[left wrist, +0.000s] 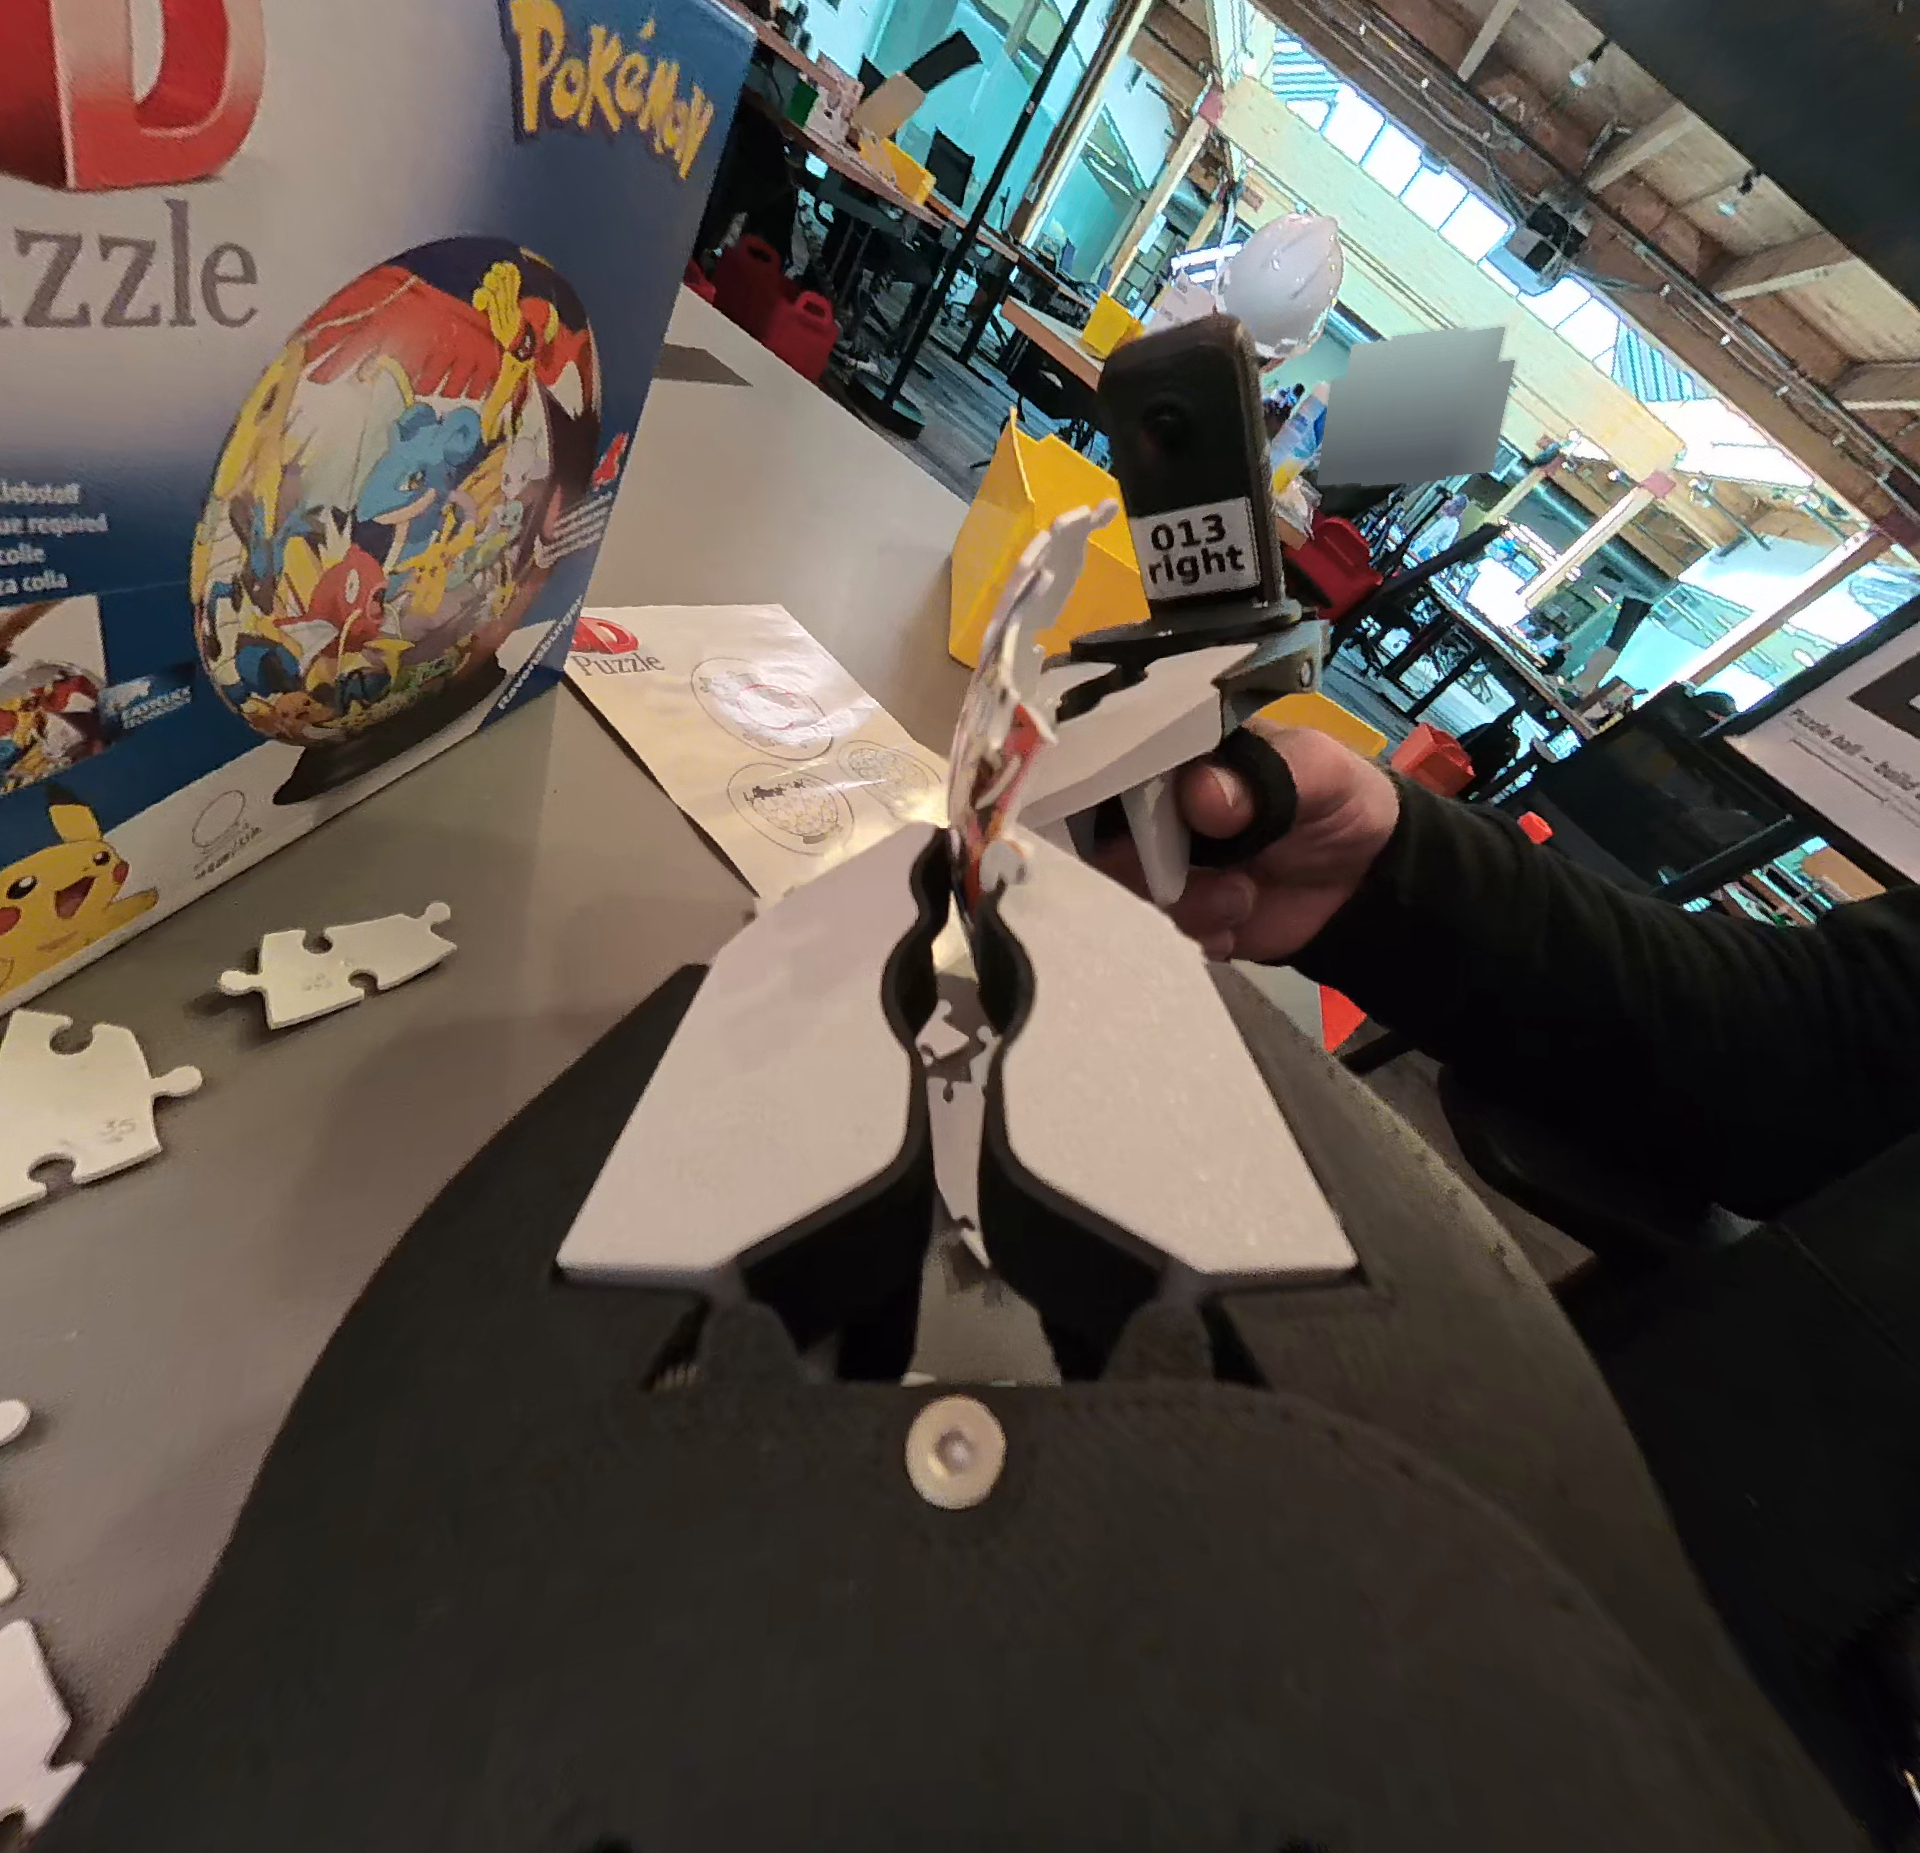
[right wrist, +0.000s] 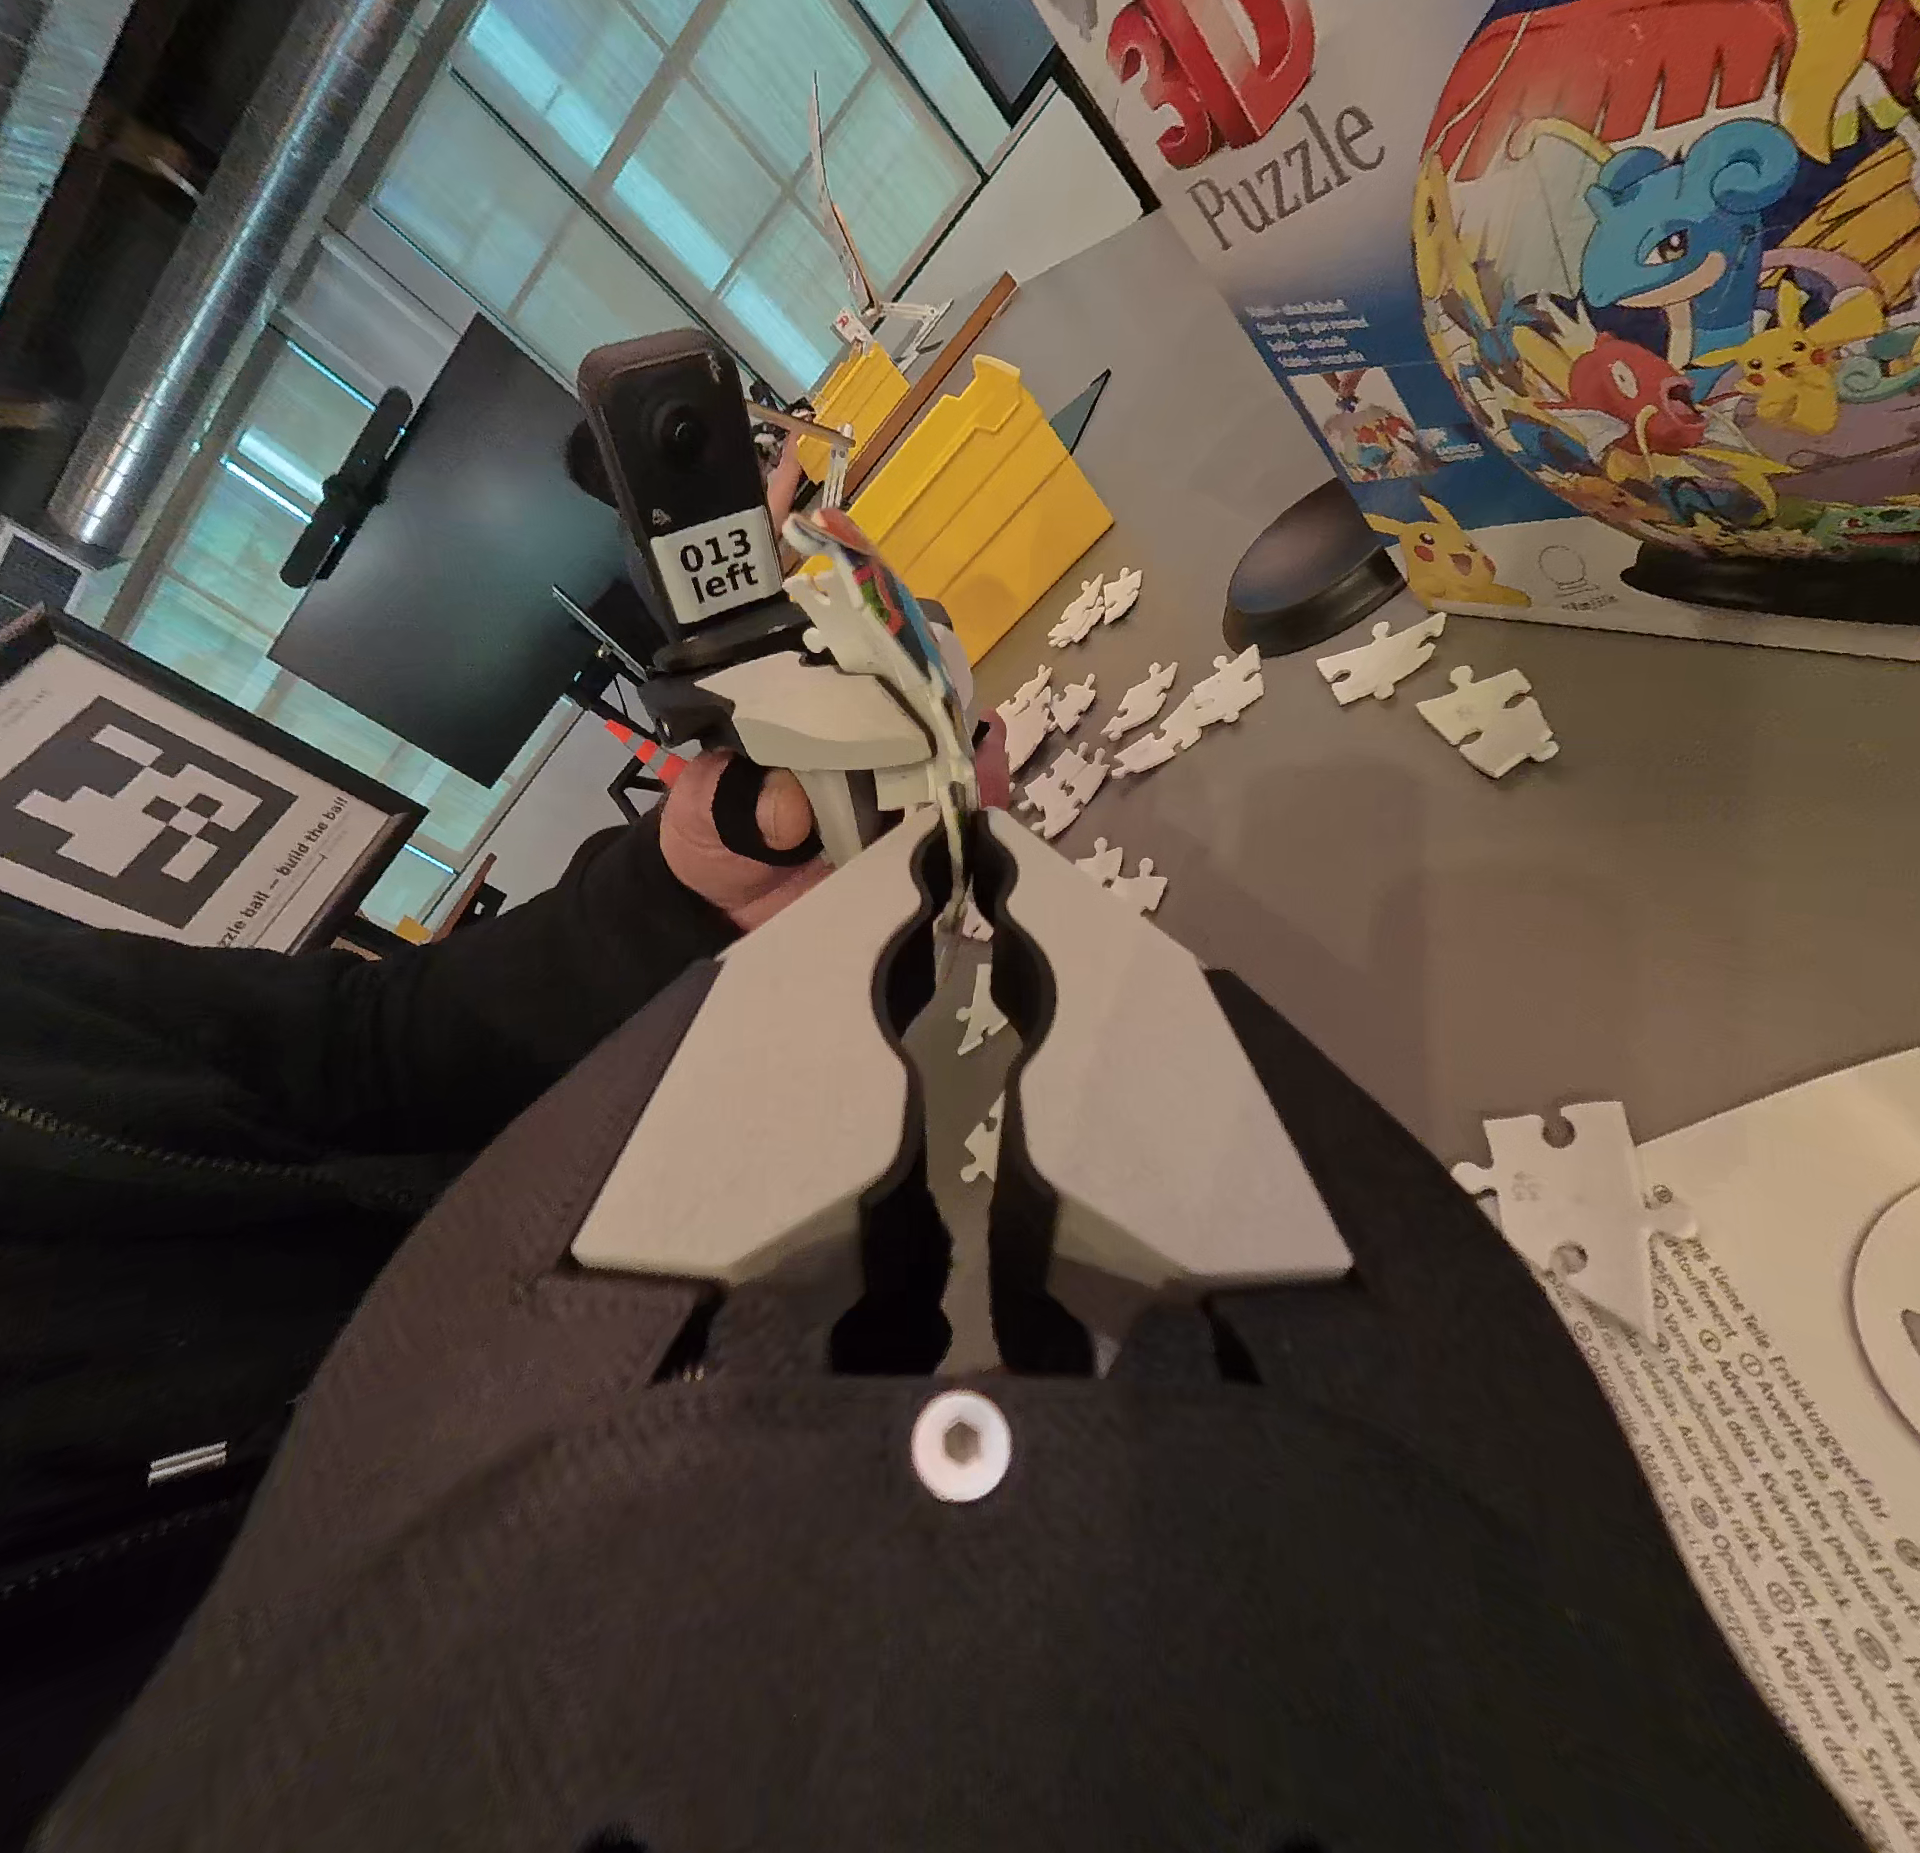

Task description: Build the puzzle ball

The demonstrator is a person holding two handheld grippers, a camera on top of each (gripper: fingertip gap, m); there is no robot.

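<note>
Puzzle ball pieces (left wrist: 1000,702), a curved joined strip, hang in mid-air at frame centre, pinched by both grippers. The left gripper (left wrist: 966,884) nips the lower edge, the right gripper (right wrist: 961,868) clamps it too. Thin edge grips look risky: any twist could pop the tabs apart or drop the strip onto the grey table (left wrist: 810,473) among loose white pieces (right wrist: 1143,702).
</note>
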